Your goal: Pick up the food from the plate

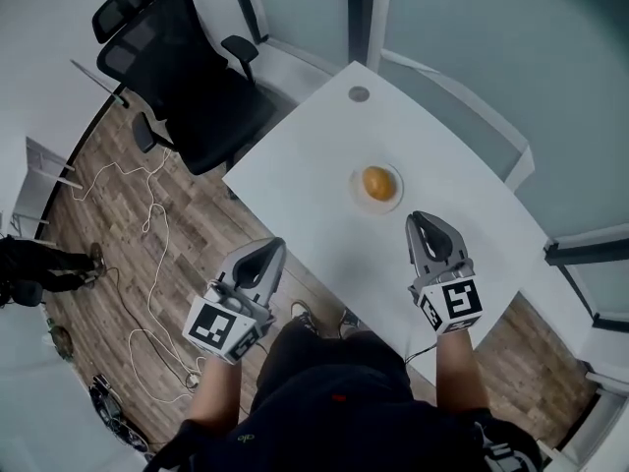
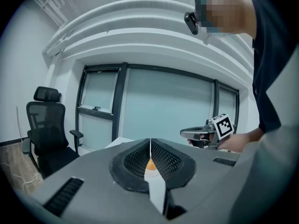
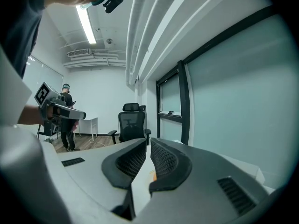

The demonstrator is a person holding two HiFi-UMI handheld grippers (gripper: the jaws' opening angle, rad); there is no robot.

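Note:
A round orange piece of food [image 1: 377, 182] lies on a small white plate [image 1: 358, 191] in the middle of the white table [image 1: 295, 180]. My left gripper [image 1: 276, 248] hovers at the table's near edge, left of the plate, jaws shut and empty. My right gripper [image 1: 421, 218] hangs just right of and nearer than the plate, also shut with nothing in it. In the left gripper view the food [image 2: 150, 164] shows as an orange spot behind the closed jaws. An orange sliver of the food [image 3: 153, 175] peeks past the jaws in the right gripper view.
A black office chair [image 1: 187, 67] stands at the table's far left corner. White cables [image 1: 147, 224] trail over the wooden floor on the left. A small grey disc [image 1: 359, 94] sits near the table's far end. Glass walls run behind the table. A person [image 3: 66, 120] stands far off.

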